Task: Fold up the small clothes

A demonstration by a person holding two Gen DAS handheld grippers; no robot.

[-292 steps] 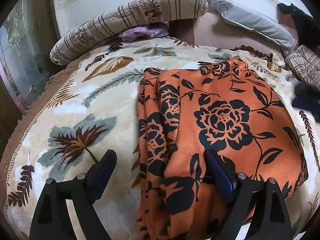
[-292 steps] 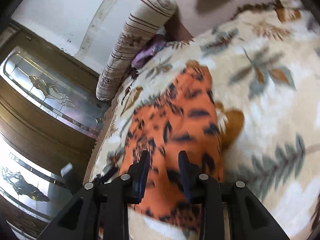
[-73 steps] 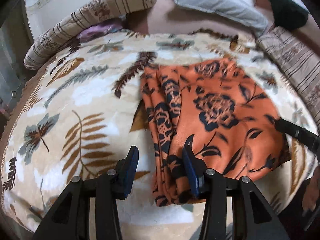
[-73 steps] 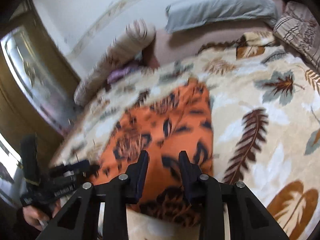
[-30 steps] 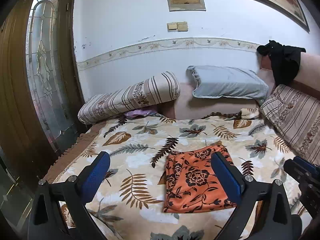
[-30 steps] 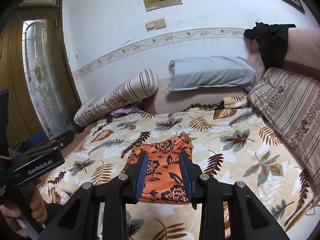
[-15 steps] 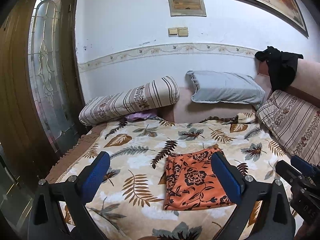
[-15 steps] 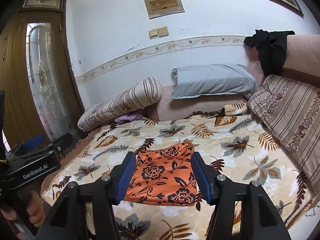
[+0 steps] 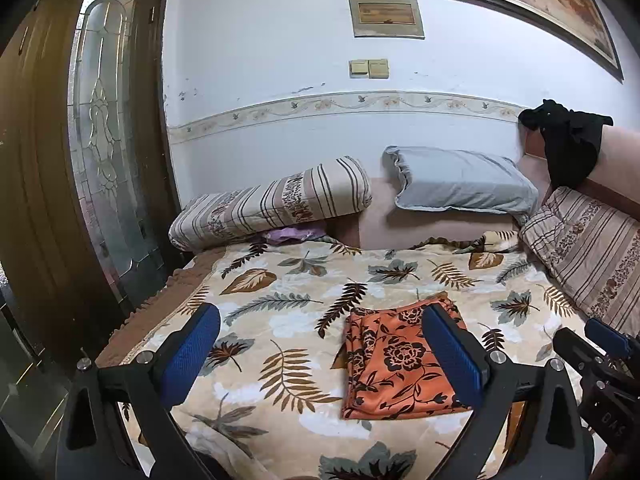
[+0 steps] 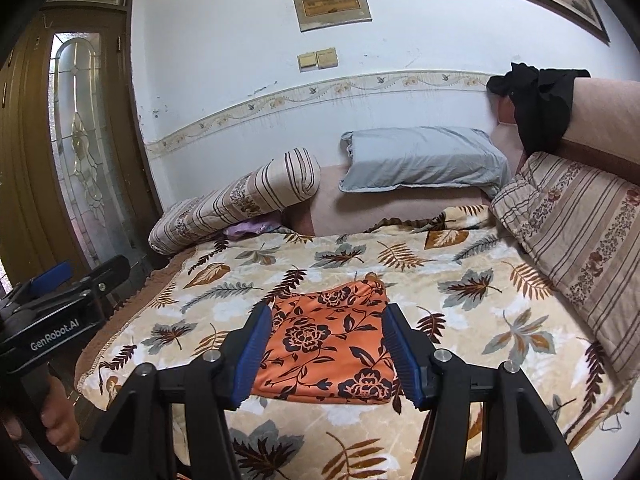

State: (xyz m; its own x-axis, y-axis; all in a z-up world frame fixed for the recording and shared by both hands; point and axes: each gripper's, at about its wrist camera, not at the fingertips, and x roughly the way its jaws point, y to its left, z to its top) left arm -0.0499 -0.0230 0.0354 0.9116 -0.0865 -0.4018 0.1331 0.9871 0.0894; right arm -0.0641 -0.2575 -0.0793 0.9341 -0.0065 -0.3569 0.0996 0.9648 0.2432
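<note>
The left gripper (image 9: 320, 354) has its blue pads wide apart and holds nothing. The right gripper (image 10: 328, 352) also has its pads apart, not as wide, with nothing between them. Both hang in the air, well back from the orange flowered cloth (image 10: 328, 344). The cloth lies folded flat on the leaf blanket (image 10: 460, 292). Far behind the cloth are a striped bolster (image 9: 272, 204) and a grey pillow (image 10: 420, 160). A black garment (image 10: 536, 100) hangs above the striped cushion (image 10: 580, 236), right of the cloth.
</note>
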